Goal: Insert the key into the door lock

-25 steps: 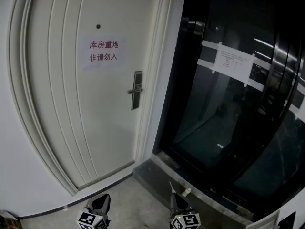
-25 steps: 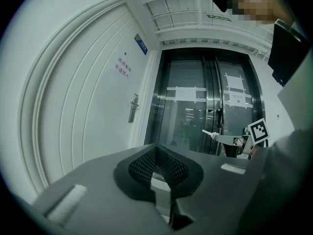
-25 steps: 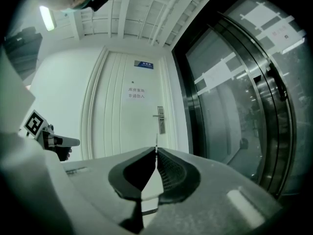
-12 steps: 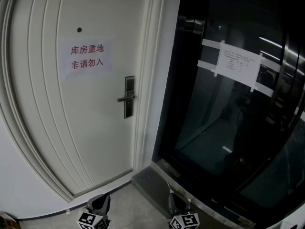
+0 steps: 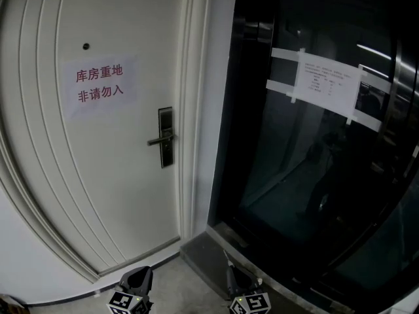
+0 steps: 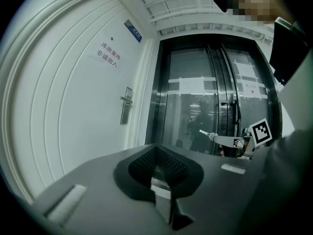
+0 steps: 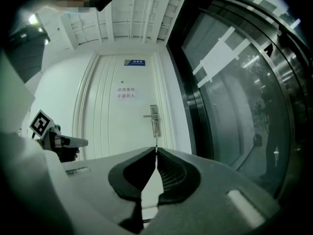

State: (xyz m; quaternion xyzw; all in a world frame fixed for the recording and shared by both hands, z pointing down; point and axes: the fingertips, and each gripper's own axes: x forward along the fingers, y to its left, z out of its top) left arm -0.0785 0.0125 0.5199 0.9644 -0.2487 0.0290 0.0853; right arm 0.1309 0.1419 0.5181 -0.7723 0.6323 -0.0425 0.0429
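The white door [image 5: 111, 175] carries a dark lock plate with a lever handle [image 5: 165, 137] at its right edge and a paper sign [image 5: 99, 85] above. Both grippers sit low in the head view, well short of the door. My right gripper [image 5: 234, 277] is shut on a thin metal key [image 7: 156, 143], whose tip juts past the jaws and lines up just below the lock plate [image 7: 154, 119] in the right gripper view. My left gripper [image 5: 139, 277] is shut with nothing in it. The left gripper view shows the lock plate [image 6: 126, 104] far off to the left and the right gripper [image 6: 215, 137] to its right.
Dark glass doors [image 5: 314, 149] with a taped paper notice [image 5: 325, 84] fill the right side. A raised stone threshold [image 5: 203, 250] runs below them. A white door frame [image 5: 196, 110] separates door and glass. A blue plaque [image 7: 134, 62] hangs above the door.
The door and its lock have slid left and grown a little larger in the head view. Both grippers keep their place at the bottom edge, carried along toward the door.
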